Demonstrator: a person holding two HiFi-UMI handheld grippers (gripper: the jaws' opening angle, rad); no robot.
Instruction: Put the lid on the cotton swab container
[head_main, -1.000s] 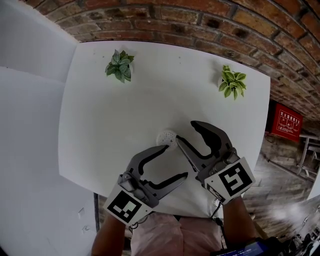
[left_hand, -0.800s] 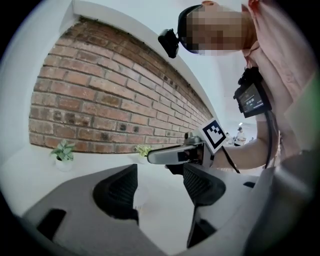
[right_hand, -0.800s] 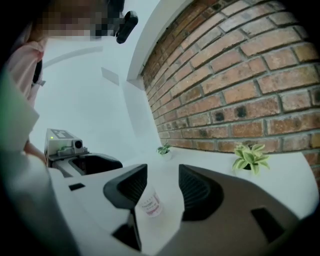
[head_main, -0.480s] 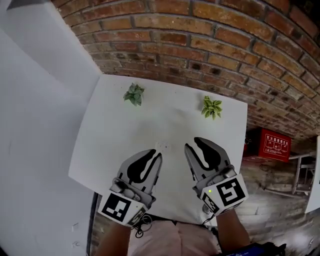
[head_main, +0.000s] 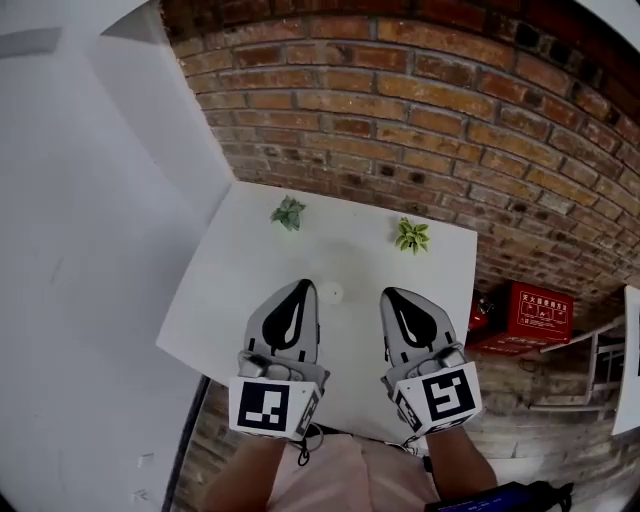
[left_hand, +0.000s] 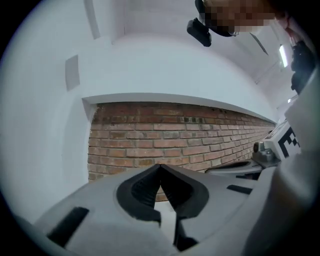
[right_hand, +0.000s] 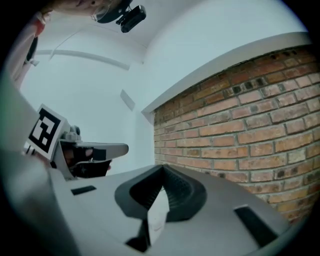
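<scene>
Head view: the grey two-jaw left gripper (head_main: 303, 287) and right gripper (head_main: 391, 296), both just clenched on nothing, had lifted away from the small round white cotton swab container (head_main: 331, 293). It stood alone on the white table (head_main: 420, 270). The lidding was probably finished, though the lid was too small to confirm.

Surface (head_main: 230, 300): white, smooth, matt.
Brick wall (head_main: 450, 130) behind the surface: rough red-brown brick, pale mortar joints.
Left gripper (head_main: 303, 287), right gripper (head_main: 391, 296): grey matt plastic shells.
Jaws: black ribbed lining, dull.
Painted wall (head_main: 90, 200) left of the surface: smooth, white.
</scene>
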